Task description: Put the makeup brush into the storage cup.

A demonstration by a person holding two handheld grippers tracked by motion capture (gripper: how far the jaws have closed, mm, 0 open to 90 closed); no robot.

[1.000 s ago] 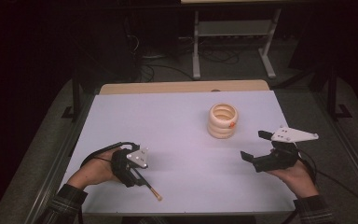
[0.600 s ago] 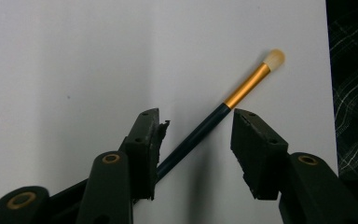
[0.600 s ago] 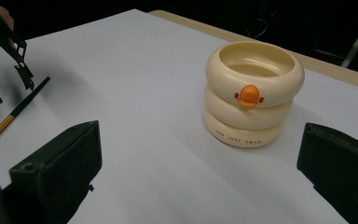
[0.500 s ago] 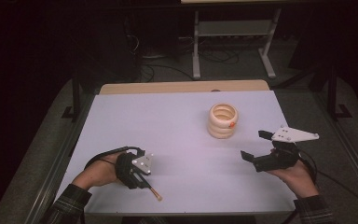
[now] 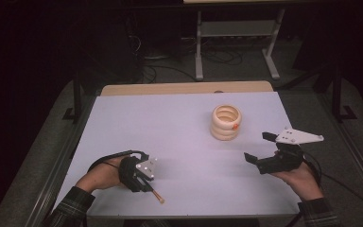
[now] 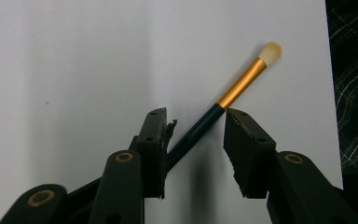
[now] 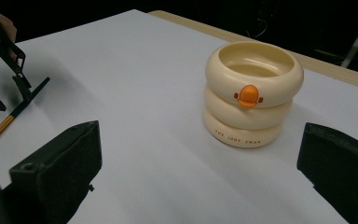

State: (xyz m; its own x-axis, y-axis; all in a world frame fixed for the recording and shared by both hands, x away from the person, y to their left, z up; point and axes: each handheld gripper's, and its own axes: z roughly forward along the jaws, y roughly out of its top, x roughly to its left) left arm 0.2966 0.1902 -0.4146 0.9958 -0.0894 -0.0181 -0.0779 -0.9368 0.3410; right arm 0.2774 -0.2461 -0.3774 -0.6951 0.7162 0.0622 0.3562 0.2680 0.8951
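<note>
Left gripper (image 6: 193, 140) jaws, just closing, straddle the brush (image 6: 214, 114) handle without clamping; centre them and squeeze squarely before lifting off the worktop (image 5: 179, 127)

One brush (image 6: 242, 84), one ringed cup (image 7: 253, 93), two claws.

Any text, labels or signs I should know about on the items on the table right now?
"THE JODY SWAN", or close to it: small orange capitals on the bottom ring of the cream ringed holder, too small to read with certainty.
An orange duck-like emblem on its top ring: a sign, no letters.
The makeup brush shows no marking.
</note>
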